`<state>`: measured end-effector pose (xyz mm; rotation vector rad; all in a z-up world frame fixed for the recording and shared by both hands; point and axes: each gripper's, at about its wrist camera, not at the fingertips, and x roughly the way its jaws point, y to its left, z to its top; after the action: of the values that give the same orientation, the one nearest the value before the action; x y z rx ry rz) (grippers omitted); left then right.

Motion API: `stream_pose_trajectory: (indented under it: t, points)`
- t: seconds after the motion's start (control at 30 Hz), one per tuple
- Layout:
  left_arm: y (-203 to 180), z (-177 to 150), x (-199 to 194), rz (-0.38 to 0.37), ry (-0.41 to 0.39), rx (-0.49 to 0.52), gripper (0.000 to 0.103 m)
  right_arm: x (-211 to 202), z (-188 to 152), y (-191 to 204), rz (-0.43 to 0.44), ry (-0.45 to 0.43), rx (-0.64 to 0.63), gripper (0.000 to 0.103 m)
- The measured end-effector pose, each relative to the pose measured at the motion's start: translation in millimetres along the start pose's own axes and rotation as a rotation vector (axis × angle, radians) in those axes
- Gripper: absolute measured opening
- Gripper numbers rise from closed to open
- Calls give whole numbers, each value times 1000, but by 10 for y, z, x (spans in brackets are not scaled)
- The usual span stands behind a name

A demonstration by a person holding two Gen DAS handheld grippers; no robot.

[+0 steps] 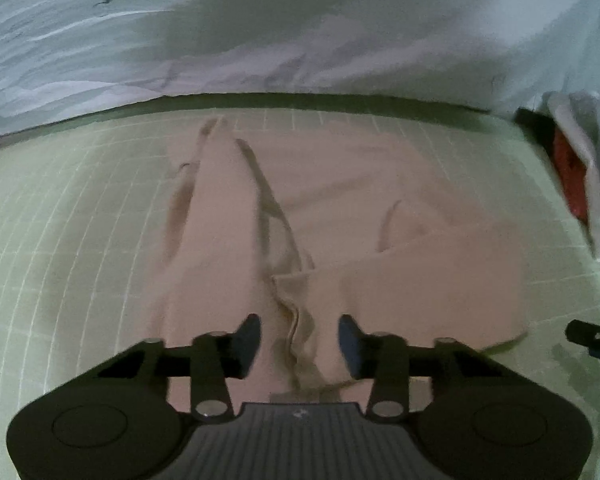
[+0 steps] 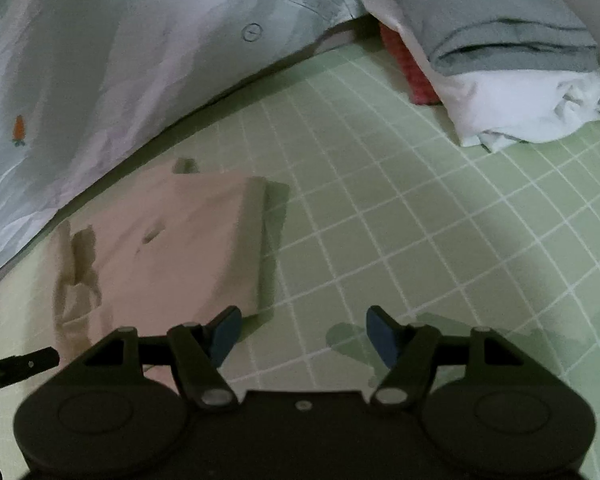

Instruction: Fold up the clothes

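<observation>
In the left wrist view, the left claw (image 1: pixel 299 344) hangs nearest, its two dark fingers spread apart and grasping nothing. A rumpled ridge of the beige garment (image 1: pixel 332 216) runs up between the fingertips, though neither pad presses on it. The garment lies spread over the middle of the green grid mat (image 1: pixel 60 240), with a long creased fold running toward the far edge and a flatter folded panel lying toward the mat's right side. At the right edge of this view the dark tip of the right claw (image 1: pixel 594 340) shows over the mat.

In the right wrist view, the right claw (image 2: pixel 303 334) is likewise released, fingers wide, over bare mat (image 2: pixel 420 240). Its left fingertip sits just at the near right corner of the beige garment (image 2: pixel 172 248), which here looks like a flat folded rectangle with a wrinkled left side; whether the pad touches the cloth cannot be told.

Farther off, a pile of folded clothes (image 2: pixel 508 80) rests at the far right corner of the mat: grey on top, white beneath, something red behind. Beyond the mat's far edge lies pale bedding (image 2: pixel 120 60) printed with small carrots.
</observation>
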<state>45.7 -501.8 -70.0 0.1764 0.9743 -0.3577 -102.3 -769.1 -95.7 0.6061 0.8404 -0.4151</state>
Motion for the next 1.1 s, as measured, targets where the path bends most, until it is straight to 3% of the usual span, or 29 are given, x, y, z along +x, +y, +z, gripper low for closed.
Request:
stream_pose_trajectory:
  t: [0.17, 0.2, 0.23, 0.27, 0.4, 0.57, 0.73, 0.93, 1.03, 1.1]
  points:
    - [-23, 91, 282, 36, 52, 10, 29, 150, 17, 4, 8, 21, -46, 69]
    - [-27, 94, 290, 37, 49, 15, 23, 176, 16, 17, 10, 25, -59, 69]
    - [-32, 97, 298, 37, 46, 19, 6, 202, 16, 29, 11, 29, -73, 69]
    - [-36, 101, 307, 37, 44, 24, 2, 227, 15, 41, 13, 33, -86, 69]
    - [-53, 122, 272, 42, 18, 46, 2, 227, -48, 85, -8, 32, -110, 69]
    - [124, 265, -34, -7, -66, 23, 2, 166, -128, 186, -31, 25, -117, 67]
    - [645, 604, -302, 18, -191, -47, 2, 100, -209, 305, -54, 18, -127, 67]
    - [1726, 1097, -490, 144, -339, -172, 2, 4, -301, 644, -111, 15, -146, 67]
    - [2346, 1199, -426, 247, -353, -292, 2, -18, -359, 825, -154, 11, -161, 67]
    - [2674, 1190, -273, 282, -292, -379, 2, -29, -412, 933, -181, 10, -163, 67]
